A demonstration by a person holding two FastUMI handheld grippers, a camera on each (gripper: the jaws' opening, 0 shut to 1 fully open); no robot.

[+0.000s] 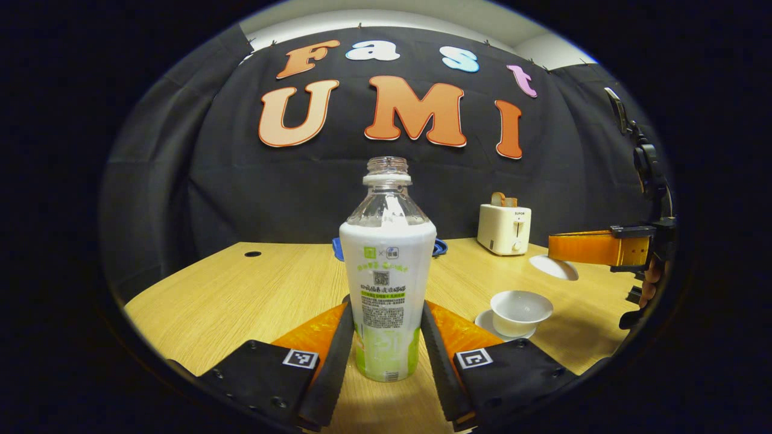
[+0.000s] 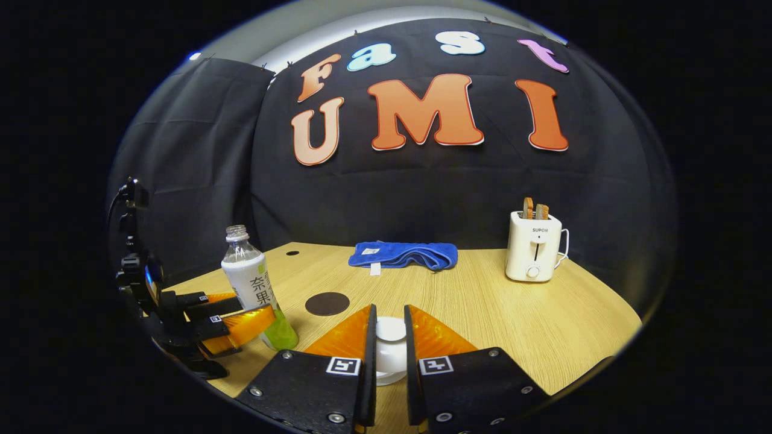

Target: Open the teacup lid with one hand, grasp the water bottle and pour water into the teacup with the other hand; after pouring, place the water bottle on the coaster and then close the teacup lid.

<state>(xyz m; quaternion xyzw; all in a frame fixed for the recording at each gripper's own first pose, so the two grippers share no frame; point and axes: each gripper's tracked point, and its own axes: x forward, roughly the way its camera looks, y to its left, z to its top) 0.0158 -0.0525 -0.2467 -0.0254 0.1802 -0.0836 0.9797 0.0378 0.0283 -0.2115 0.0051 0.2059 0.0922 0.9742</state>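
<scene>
Teacup (image 1: 520, 312), white porcelain, uncovered on its saucer, sits right of the left gripper (image 1: 386, 355), whose fingers close on the upright capless plastic water bottle (image 1: 387, 283). Right gripper (image 2: 390, 355) pinches the white lid (image 2: 391, 349), lifted. One bottle, one cup, one round dark coaster (image 2: 327, 303).

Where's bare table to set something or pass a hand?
Free: light wooden table between folded blue towel, white toaster and right gripper with white lid; and left of the white-labelled plastic bottle in the left gripper view. Crowded: around bottle, left gripper, dark round coaster, white teacup.
</scene>
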